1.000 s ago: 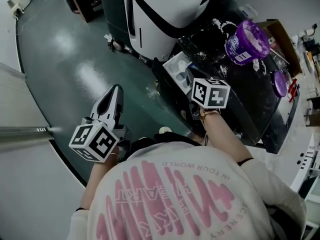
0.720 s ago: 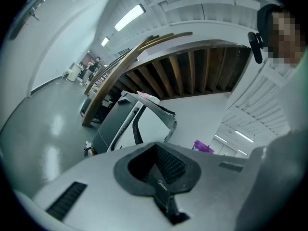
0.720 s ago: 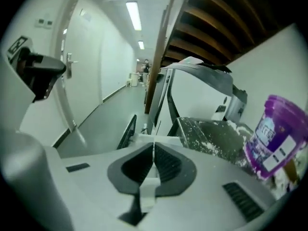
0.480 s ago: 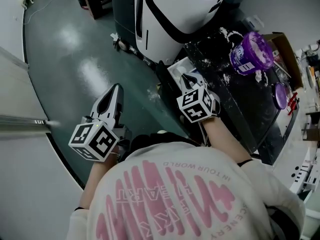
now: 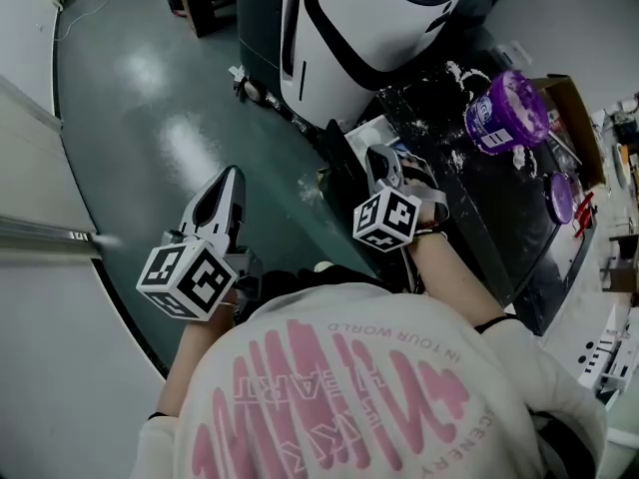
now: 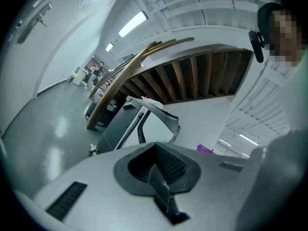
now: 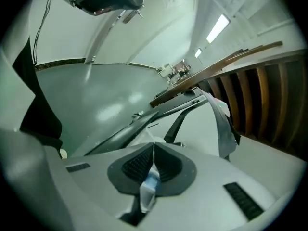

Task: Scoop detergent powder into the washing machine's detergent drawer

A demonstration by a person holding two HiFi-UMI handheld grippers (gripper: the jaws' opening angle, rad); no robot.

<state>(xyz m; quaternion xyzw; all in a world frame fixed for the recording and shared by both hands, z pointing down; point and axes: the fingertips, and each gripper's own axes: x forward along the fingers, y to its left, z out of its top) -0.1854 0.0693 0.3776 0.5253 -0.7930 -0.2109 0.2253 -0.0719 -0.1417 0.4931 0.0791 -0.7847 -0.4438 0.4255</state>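
Note:
The white washing machine stands at the top of the head view, with its white detergent drawer pulled out at its lower right corner. A purple detergent tub sits on the black table, amid spilled white powder. My right gripper points at the drawer from just below it. Its jaws are shut on a thin white and pale-blue piece, seemingly the scoop's handle; the bowl is hidden. My left gripper hangs over the green floor, shut and empty.
A purple lid lies at the table's right side, beside a cardboard box. Green floor spreads to the left of the machine. A pale wall panel borders it at the far left. The person's printed shirt fills the bottom.
My right gripper has swung down and to the left from over the table, turning its marker cube, and now points at the drawer. The left gripper has stayed in place.

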